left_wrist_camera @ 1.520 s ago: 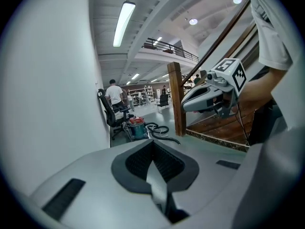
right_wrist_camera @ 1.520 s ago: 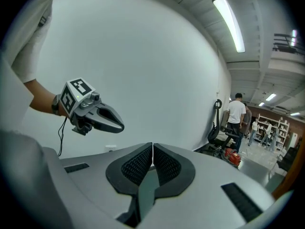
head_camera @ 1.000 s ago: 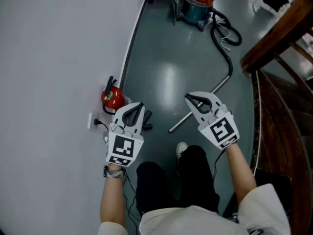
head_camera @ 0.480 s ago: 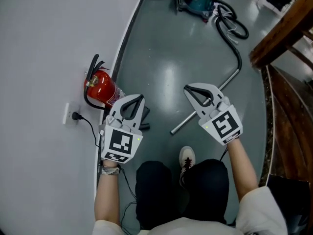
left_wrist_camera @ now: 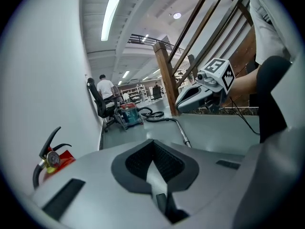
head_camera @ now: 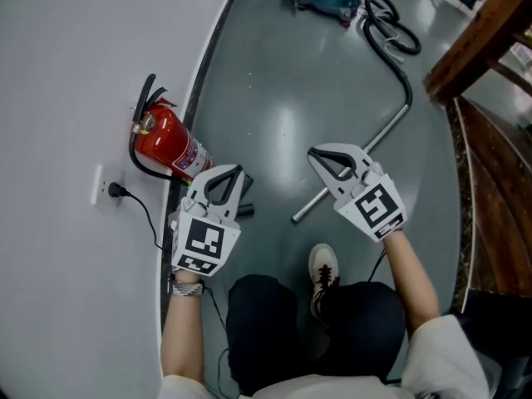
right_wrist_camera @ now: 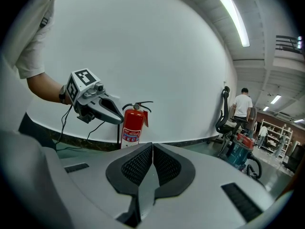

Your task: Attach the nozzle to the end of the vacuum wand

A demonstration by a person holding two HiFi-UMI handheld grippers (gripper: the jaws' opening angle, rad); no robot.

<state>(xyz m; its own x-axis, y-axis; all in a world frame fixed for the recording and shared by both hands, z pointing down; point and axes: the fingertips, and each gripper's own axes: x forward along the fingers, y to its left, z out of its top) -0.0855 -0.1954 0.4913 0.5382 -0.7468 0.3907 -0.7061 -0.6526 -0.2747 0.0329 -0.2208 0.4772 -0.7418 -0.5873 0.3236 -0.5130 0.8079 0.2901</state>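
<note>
Head view: shows left claw (head_camera: pixel 238 172) and right claw (head_camera: pixel 312 153) both pressed together, empty, above the floor (head_camera: pixel 283 98). Puts the vacuum wand (head_camera: pixel 387 128) flat on the floor, running beneath the right claw; fire extinguisher (head_camera: pixel 166 145) against the wall (head_camera: pixel 66 56). Left gripper view: confirms pads (left_wrist_camera: pixel 165 164) meeting, wand lying ahead. Right gripper view: same closure, nothing pinched.

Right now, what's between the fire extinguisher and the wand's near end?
Head view: the left hand-held gripper, with a small dark piece on the floor.
</note>
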